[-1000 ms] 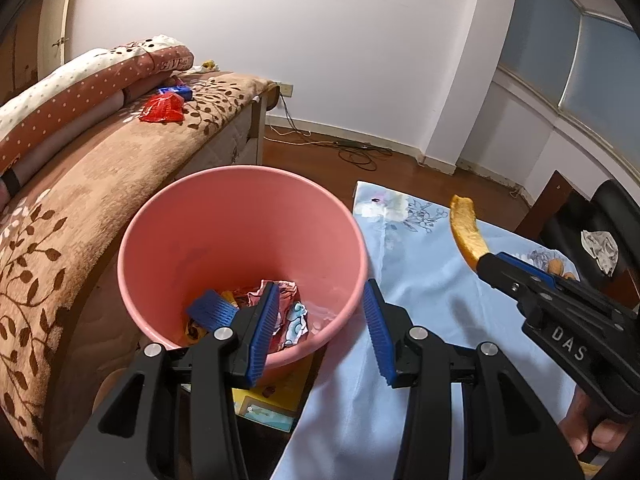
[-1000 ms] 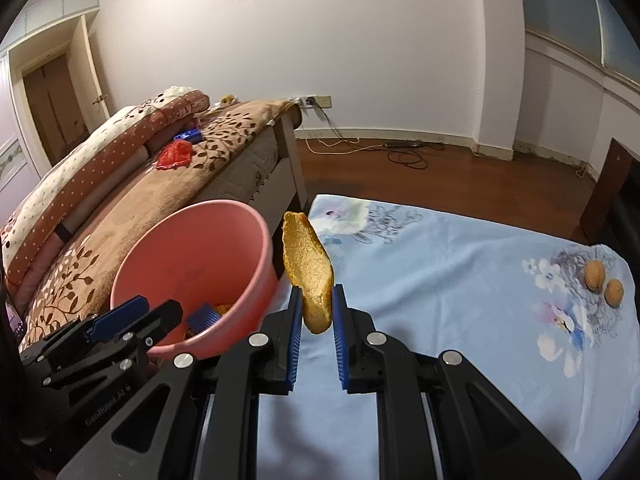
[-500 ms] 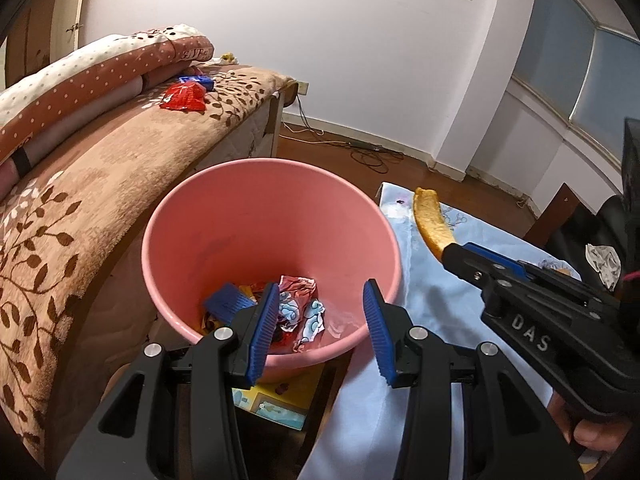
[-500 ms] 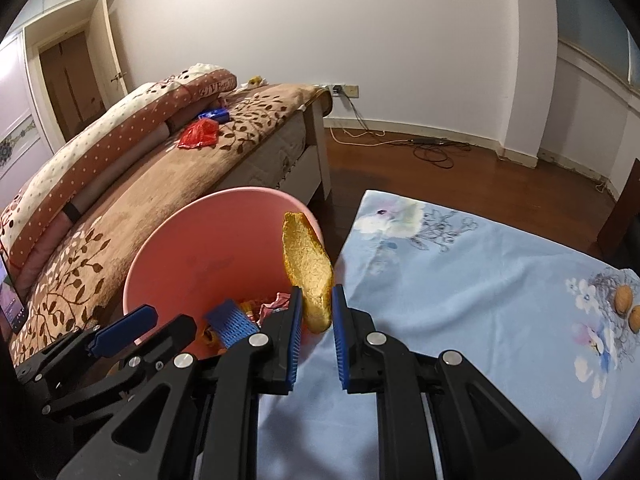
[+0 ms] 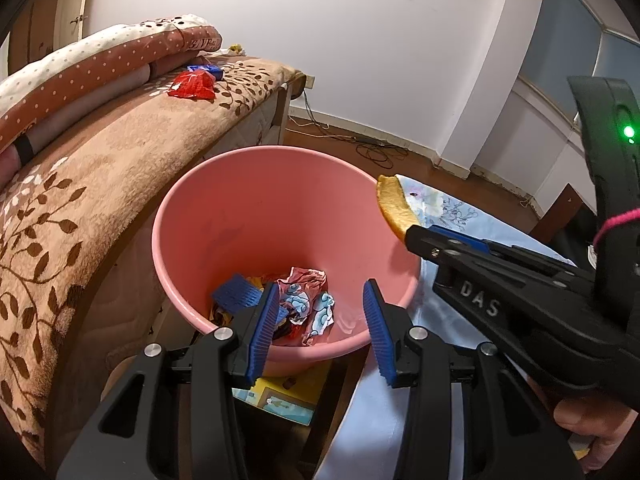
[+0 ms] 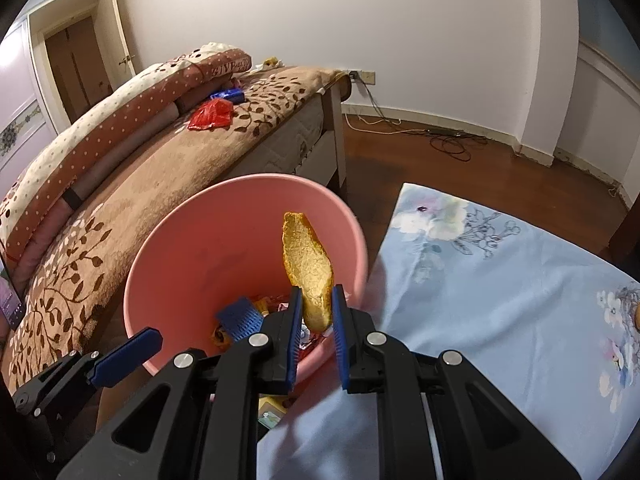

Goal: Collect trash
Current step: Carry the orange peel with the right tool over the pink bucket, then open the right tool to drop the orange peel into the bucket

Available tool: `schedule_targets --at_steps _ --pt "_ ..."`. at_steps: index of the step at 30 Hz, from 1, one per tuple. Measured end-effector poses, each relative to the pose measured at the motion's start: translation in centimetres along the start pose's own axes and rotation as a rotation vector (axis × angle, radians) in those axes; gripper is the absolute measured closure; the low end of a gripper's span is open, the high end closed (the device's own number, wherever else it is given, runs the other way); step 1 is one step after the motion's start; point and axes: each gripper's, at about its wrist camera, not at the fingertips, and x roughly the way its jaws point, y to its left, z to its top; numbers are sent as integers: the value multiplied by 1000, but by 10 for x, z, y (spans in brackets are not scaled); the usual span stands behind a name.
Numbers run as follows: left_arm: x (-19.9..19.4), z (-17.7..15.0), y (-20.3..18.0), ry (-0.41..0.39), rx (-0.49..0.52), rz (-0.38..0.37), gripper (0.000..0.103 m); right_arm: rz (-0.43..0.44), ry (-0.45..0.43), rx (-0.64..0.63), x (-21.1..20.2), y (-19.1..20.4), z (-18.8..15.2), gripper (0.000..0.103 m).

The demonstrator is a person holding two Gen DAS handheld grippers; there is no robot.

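A pink bin [image 5: 224,216] [image 6: 192,248] stands between the bed and the blue floral tablecloth [image 6: 500,280]; crumpled wrappers [image 5: 308,304] lie in its bottom. My right gripper [image 6: 316,312] is shut on a yellow-orange peel [image 6: 308,264] and holds it over the bin's right rim; the peel also shows in the left wrist view [image 5: 394,210]. My left gripper [image 5: 320,316] is open and empty, just in front of the bin's near rim. A red wrapper [image 6: 212,114] and a blue wrapper [image 6: 228,96] lie on the bed.
The brown leaf-patterned bed [image 6: 132,184] runs along the left with folded quilts [image 6: 120,100] on it. Cables [image 6: 448,140] lie on the wooden floor by the wall. A yellow box [image 5: 284,400] sits under the bin. A dark chair [image 5: 560,216] stands at the right.
My right gripper has carried the peel left from above the tablecloth to over the bin's rim. The left gripper has stayed open, and its view has shifted so the bin sits more central.
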Motion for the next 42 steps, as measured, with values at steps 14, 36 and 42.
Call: schedule_targets --at_steps 14,36,42 --pt "2 1 14 5 -27 14 59 7 28 -36 14 16 1 88" --pt "3 2 24 5 -74 75 59 0 8 -40 8 17 1 75" --pt "0 0 17 2 -59 88 59 3 -4 -14 -3 7 -5 75"
